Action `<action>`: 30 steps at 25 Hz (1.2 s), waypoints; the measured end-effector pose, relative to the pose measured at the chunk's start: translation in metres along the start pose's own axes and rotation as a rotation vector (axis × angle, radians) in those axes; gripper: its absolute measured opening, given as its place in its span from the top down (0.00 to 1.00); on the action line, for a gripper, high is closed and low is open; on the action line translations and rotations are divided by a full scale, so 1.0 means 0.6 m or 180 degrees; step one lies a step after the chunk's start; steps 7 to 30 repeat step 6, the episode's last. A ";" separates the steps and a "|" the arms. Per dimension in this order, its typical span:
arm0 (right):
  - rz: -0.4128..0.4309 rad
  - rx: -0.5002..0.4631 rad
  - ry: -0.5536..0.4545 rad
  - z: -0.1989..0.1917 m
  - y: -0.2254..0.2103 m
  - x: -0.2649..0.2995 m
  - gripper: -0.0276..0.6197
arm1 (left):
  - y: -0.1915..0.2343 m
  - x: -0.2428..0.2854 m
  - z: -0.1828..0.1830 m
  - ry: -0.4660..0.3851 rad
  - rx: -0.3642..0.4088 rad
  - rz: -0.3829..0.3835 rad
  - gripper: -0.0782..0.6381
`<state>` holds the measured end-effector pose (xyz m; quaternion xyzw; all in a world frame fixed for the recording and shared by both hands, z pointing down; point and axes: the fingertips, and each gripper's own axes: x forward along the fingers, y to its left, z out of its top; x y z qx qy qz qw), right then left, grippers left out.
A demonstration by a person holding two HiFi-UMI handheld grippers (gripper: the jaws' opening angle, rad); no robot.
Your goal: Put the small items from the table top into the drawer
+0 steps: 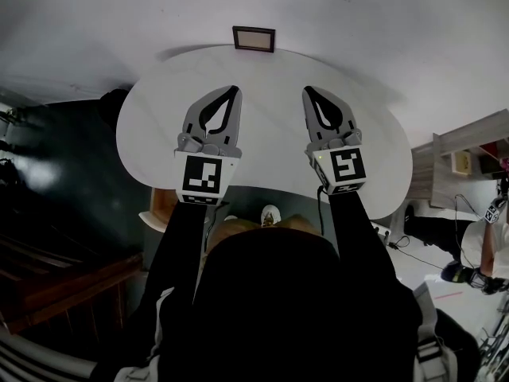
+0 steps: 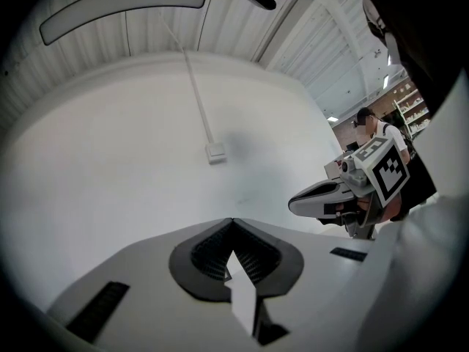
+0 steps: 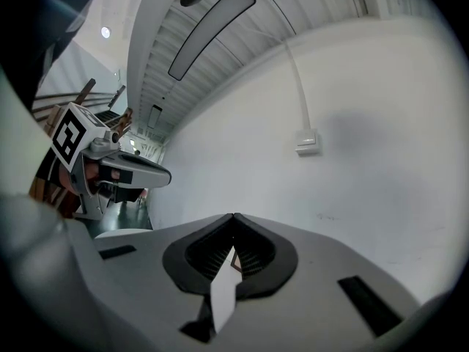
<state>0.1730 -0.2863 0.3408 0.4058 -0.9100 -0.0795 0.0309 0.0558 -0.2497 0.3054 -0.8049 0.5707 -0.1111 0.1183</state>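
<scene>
A small flat item with a brown frame (image 1: 254, 38) lies at the far edge of the round white table (image 1: 159, 110). It is the only loose item I see on the table. My left gripper (image 1: 235, 91) and right gripper (image 1: 305, 91) hover side by side over the table's middle, both pointing away from me and well short of the framed item. In the left gripper view the left gripper's (image 2: 233, 222) jaws meet at the tips with nothing between them. The right gripper's (image 3: 233, 217) jaws are shut the same way. No drawer is clearly in view.
Both gripper views face a white wall with a cable duct and a small wall box (image 2: 215, 152). A light wooden piece (image 1: 161, 207) shows under the table's near left edge. A pale shelf unit (image 1: 461, 151) stands at the right and dark wooden boards (image 1: 56, 269) at the left.
</scene>
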 end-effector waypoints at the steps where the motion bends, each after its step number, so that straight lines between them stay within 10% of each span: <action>1: 0.0002 0.0000 0.0007 -0.001 0.000 0.000 0.91 | -0.001 0.000 0.001 -0.0009 0.0002 0.0001 0.88; 30: 0.0002 -0.0005 0.0040 -0.002 -0.001 -0.001 0.91 | -0.006 -0.004 0.003 -0.0036 0.0021 -0.0014 0.88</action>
